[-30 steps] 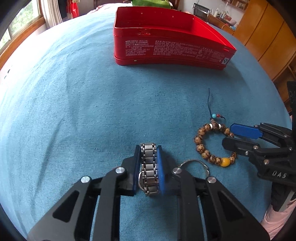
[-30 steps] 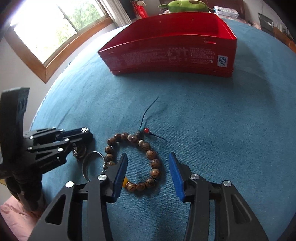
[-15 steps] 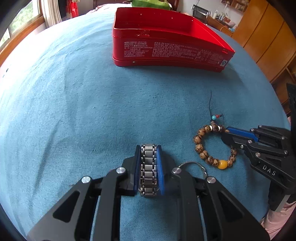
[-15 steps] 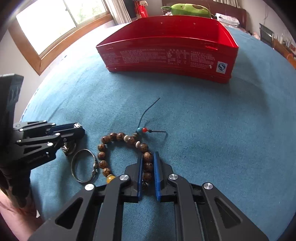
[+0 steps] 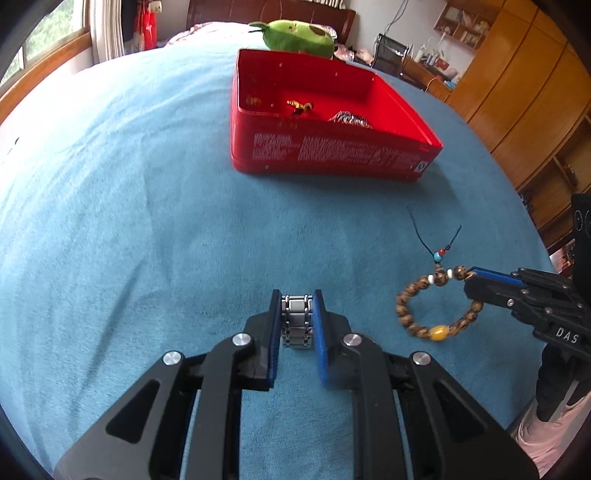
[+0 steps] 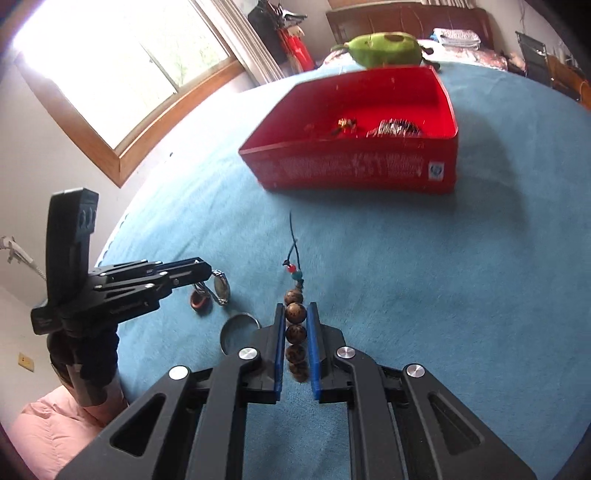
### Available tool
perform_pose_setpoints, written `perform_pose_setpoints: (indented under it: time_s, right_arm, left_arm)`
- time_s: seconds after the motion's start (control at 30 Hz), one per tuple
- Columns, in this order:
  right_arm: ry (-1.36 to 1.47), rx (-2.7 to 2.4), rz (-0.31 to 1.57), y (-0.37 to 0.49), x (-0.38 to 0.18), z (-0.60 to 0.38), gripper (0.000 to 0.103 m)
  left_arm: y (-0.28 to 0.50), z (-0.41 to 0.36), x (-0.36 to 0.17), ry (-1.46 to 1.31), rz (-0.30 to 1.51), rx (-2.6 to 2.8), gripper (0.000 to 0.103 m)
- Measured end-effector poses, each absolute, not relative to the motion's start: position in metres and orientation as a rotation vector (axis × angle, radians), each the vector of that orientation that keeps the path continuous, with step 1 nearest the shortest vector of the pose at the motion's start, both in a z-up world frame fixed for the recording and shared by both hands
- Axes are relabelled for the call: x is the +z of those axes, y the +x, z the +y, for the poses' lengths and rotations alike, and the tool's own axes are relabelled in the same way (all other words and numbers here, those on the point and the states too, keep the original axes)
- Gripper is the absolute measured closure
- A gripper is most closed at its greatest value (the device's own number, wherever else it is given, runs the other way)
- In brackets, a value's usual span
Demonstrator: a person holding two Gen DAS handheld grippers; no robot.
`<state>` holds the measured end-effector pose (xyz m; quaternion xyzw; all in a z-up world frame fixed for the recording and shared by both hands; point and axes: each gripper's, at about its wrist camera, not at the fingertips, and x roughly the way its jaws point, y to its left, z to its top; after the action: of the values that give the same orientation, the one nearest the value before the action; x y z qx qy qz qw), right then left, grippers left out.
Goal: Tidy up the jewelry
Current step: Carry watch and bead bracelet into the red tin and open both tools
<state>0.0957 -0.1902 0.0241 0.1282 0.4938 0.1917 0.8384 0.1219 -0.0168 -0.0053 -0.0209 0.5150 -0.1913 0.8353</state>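
- Your left tongs [image 5: 297,317] were clamped on a steel-link watch [image 5: 296,320], its band pinched between the blue pads; your left view showed only the band.
- Your right view showed what the left one hid: the left tongs [image 6: 212,275] seen from the side, with the watch's round face [image 6: 221,291] hanging at their tip, above the blue cloth.
- Your right tongs [image 6: 295,325] were closed on the wooden bead bracelet [image 6: 295,334], several beads lined up between the pads and its cord with the red and teal beads trailing ahead.
- From your left view the bracelet [image 5: 436,306] appeared as a full loop with one amber bead at its near edge, to the right of the left tongs, gripped at its far right side by your right tongs [image 5: 471,277].
- Only your right view showed a metal ring [image 6: 238,330] lying flat just left of the right tongs.
- The red tin [image 5: 332,155] sat well ahead of both tongs, open, with some gold and silver pieces inside, too blurred to name.
- The surface [image 5: 129,221] was covered in blue cloth; a green plush toy [image 5: 297,35] lay behind the tin.
- A wood-framed window [image 6: 140,74] stood to the left of the tongs, wooden cabinets [image 5: 524,92] to the right.
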Motion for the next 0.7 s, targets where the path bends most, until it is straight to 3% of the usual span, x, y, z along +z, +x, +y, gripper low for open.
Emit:
perform_pose_setpoints:
  time_s: [0.7]
  right_arm:
    - [0.216,0.341,0.958,0.150,0.091,-0.205,0.092]
  left_arm:
    - [0.161,-0.040,0.078,-0.017,0.957,-0.438,0.089]
